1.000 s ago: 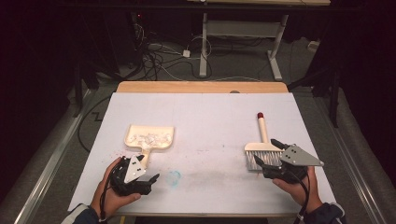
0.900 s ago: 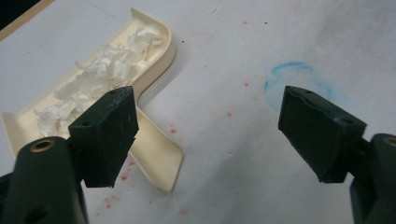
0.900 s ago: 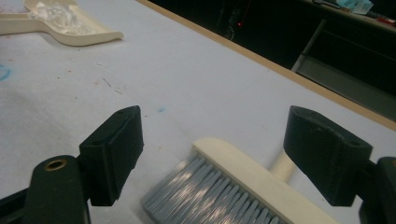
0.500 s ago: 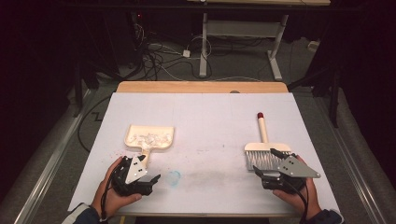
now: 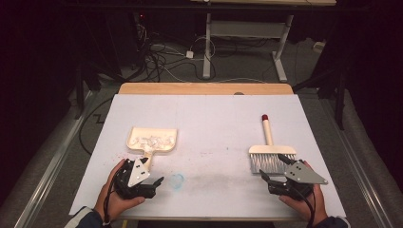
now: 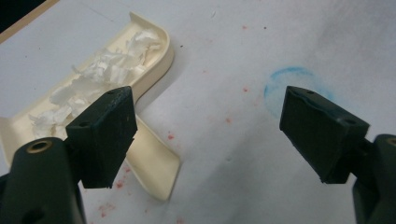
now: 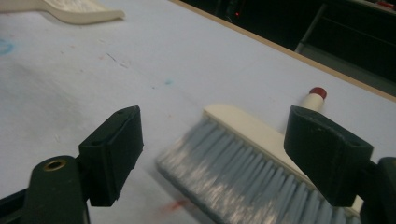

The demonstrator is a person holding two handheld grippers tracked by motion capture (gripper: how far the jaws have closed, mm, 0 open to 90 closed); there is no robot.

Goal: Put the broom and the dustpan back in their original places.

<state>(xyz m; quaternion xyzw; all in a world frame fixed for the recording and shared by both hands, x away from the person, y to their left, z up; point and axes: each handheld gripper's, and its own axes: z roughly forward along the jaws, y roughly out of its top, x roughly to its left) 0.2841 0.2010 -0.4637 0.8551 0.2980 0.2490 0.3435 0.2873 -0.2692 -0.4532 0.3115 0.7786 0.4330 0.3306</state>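
While both jaws gape empty, I'd square my left hand-held gripper (image 6: 205, 135) on the dustpan (image 5: 153, 140) handle at lower left; my right hand-held gripper (image 7: 229, 158) faces the brush (image 7: 243, 158).

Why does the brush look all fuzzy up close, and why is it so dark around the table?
Right gripper view: the brush sits near the lens, so its bristles smear soft. Left gripper view: the dustpan and its white scraps look fairly sharp. High view: the table is lit while the floor around it stays dark.

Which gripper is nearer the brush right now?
Right. The right gripper sits just below the brush bristles; the left gripper is far across, by the dustpan handle.
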